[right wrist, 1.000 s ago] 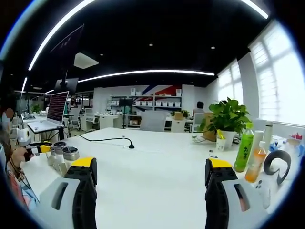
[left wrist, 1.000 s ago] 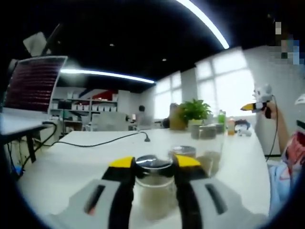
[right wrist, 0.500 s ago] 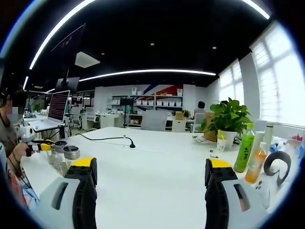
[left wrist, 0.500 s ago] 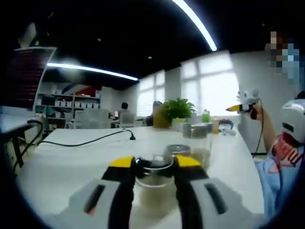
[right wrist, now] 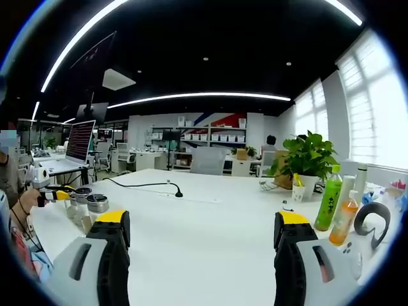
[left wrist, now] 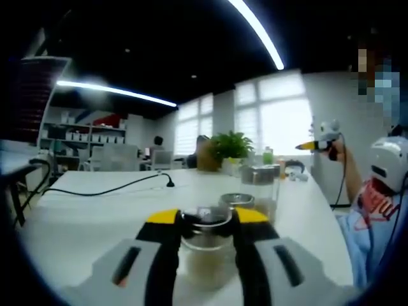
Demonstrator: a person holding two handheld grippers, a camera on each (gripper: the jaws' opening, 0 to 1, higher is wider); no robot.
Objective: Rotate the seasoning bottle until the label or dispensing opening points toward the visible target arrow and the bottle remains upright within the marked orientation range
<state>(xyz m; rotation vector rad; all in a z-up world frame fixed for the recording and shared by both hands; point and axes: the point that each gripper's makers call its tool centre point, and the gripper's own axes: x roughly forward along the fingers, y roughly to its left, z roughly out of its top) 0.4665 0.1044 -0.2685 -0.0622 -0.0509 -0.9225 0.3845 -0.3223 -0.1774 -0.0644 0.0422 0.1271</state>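
In the left gripper view we see the left gripper clenched on the seasoning bottle, which stands upright on the white surface; its label is too blurred to read. Two more jars stand just beyond. In the right gripper view the right gripper hangs released, fingers wide apart.
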